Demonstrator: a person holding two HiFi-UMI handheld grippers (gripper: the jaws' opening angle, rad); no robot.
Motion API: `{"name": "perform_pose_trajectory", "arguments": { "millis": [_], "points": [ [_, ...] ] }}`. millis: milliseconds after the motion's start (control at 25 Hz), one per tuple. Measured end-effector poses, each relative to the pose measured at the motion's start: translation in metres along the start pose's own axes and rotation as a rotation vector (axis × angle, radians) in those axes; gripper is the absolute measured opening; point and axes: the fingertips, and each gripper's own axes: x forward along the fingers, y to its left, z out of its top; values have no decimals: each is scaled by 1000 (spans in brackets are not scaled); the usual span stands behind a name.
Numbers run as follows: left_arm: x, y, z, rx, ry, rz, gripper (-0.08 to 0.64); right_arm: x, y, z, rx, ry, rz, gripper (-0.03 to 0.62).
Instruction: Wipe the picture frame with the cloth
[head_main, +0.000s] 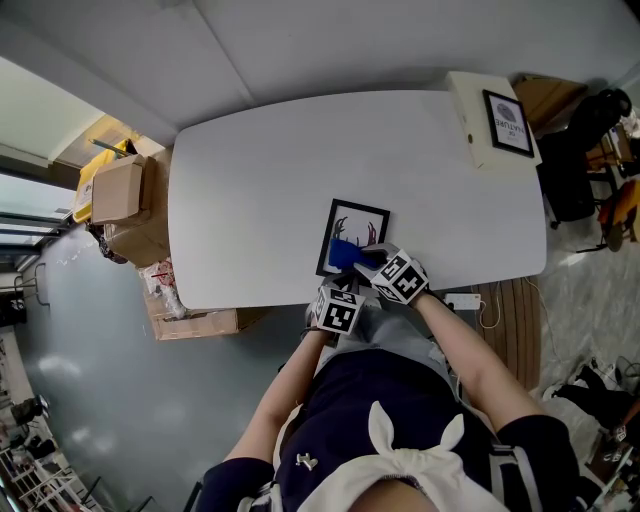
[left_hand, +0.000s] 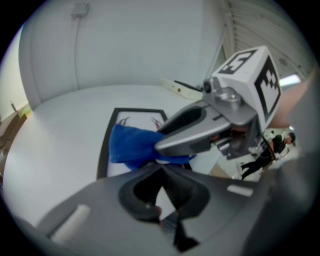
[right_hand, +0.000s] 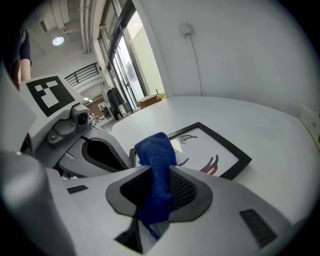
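A black picture frame (head_main: 360, 222) with a white print lies flat near the table's (head_main: 260, 170) front edge. My right gripper (head_main: 366, 262) is shut on a blue cloth (head_main: 345, 253) that rests on the frame's near half. In the right gripper view the cloth (right_hand: 156, 165) stands up between the jaws (right_hand: 157, 186), with the frame (right_hand: 220, 155) just beyond. My left gripper (head_main: 336, 290) sits at the frame's near edge with its jaws (left_hand: 162, 172) shut and nothing visible between them. The left gripper view shows the cloth (left_hand: 132, 145) on the frame (left_hand: 135, 114) under the right gripper (left_hand: 190, 132).
A white box (head_main: 480, 125) with a small framed picture on top stands at the table's far right corner. Cardboard boxes (head_main: 125, 200) are stacked on the floor to the left. A power strip (head_main: 462, 300) lies on the floor at the right, near the table edge.
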Motion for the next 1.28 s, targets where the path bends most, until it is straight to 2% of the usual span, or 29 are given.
{"name": "perform_pose_trajectory", "arguments": {
  "millis": [440,720,1280],
  "points": [
    [0,1,0,4,-1,0,3,1,11,-4,40,-18,4,98],
    [1,0,-1,-2,-3,-6,3,3,12,-8,-12,22,-5,97],
    [0,0,-1,0,-13,-11,3,5,12,-8,-24,34,-15,97]
  ]
}}
